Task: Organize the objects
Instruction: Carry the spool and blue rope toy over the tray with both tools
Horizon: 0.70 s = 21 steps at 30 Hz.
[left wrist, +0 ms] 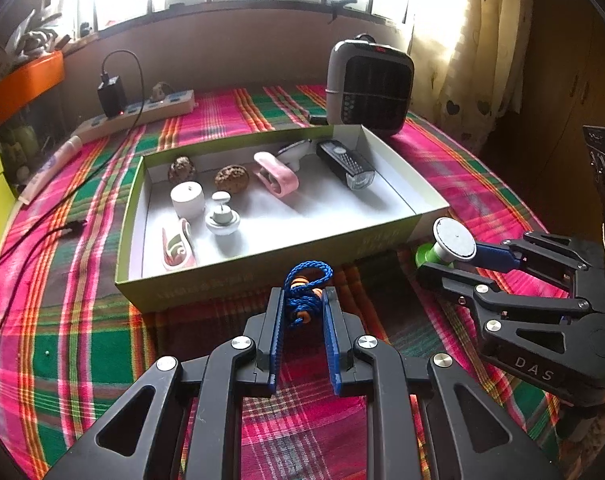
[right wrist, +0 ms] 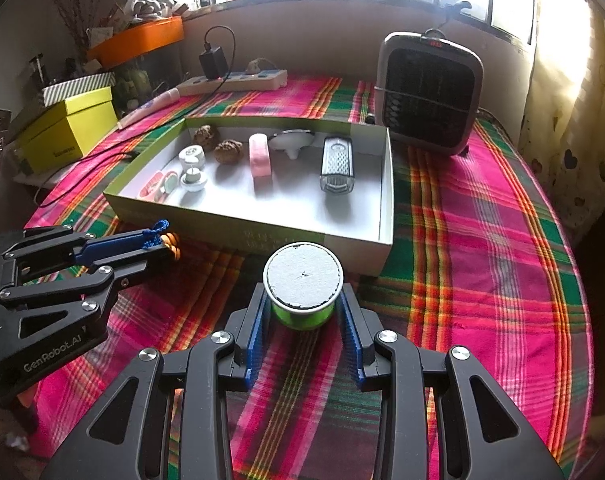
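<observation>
A shallow green box (left wrist: 230, 276) with a white inside lies on the plaid cloth; it also shows in the right wrist view (right wrist: 238, 224). It holds a bike light (left wrist: 346, 168), a pink clip (left wrist: 276, 178), two walnuts (left wrist: 232, 178), a white jar (left wrist: 187, 198) and other small items. My left gripper (left wrist: 302, 294) is shut on a blue cord with orange beads (left wrist: 304, 286), just in front of the box's near wall. My right gripper (right wrist: 302, 306) is shut on a green spool with a white top (right wrist: 302, 280), near the box's front right corner.
A grey fan heater (left wrist: 368, 84) stands behind the box. A power strip (left wrist: 138, 114) with a charger and trailing black cable (left wrist: 34, 224) lies at the back left. A yellow box (right wrist: 68, 128) and an orange shelf (right wrist: 138, 40) stand at the left.
</observation>
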{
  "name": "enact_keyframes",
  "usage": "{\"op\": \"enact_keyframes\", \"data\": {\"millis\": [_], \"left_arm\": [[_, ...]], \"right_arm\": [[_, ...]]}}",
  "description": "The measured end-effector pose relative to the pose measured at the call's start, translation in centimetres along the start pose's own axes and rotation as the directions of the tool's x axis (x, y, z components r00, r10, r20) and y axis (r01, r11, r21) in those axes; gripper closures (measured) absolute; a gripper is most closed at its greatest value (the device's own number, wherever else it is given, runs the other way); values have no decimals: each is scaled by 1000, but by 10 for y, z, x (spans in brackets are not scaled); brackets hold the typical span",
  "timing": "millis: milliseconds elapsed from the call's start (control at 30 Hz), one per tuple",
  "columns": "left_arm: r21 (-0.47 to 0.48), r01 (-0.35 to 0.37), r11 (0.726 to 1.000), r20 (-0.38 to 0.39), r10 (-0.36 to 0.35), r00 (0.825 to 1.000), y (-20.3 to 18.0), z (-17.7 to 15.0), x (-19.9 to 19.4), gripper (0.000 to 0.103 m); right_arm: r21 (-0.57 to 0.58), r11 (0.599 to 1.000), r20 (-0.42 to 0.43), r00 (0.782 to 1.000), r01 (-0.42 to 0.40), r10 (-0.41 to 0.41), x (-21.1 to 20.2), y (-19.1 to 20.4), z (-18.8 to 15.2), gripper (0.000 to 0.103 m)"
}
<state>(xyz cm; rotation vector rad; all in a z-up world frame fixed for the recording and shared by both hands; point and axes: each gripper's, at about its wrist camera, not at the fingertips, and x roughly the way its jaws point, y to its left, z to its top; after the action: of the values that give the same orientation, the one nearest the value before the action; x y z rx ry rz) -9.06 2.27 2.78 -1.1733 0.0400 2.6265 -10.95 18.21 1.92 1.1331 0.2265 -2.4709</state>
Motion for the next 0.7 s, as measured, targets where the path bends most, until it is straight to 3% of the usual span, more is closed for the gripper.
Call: {"op": "enact_keyframes", "data": {"millis": [700], "left_arm": [[-10, -9, 1000, 56, 10, 998, 2, 24, -8, 86]], "right_arm": [[-13, 1000, 56, 998, 0, 0, -13, -5, 24, 68]]}}
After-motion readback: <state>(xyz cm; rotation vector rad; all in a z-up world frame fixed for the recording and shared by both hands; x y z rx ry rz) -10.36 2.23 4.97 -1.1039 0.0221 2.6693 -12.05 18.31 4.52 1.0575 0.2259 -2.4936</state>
